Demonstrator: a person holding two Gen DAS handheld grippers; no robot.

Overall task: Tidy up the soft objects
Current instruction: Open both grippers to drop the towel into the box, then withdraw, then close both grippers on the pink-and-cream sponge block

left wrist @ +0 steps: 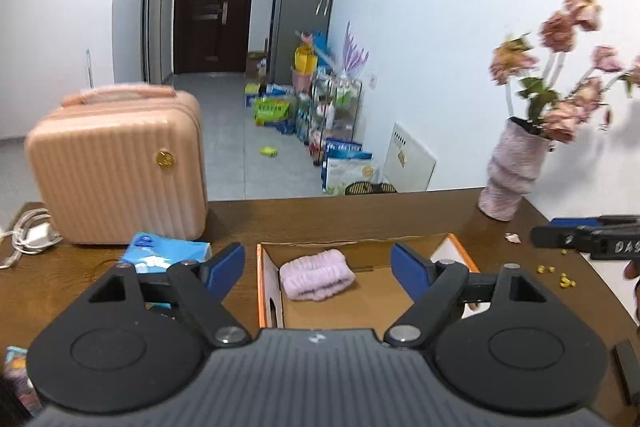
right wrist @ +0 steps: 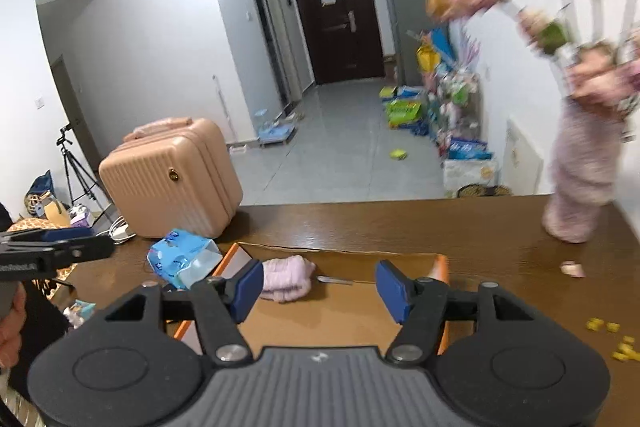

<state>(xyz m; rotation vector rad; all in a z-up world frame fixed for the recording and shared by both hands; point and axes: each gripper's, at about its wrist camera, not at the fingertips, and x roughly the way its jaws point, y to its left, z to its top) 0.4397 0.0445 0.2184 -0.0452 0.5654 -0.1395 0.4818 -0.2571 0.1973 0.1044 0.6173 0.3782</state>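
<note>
A folded pale pink cloth lies in the left half of an open cardboard box with orange rims on the brown table. My left gripper hangs above the box, open wide, nothing between its blue pads. My right gripper also stands open over the box, its pads empty; the cloth sits just past its left pad. A blue and white soft packet lies left of the box.
A pink ribbed suitcase stands at the table's back left. A pale vase with dried flowers stands at the back right. Small yellow bits lie scattered on the right. A white charger and cable lie far left.
</note>
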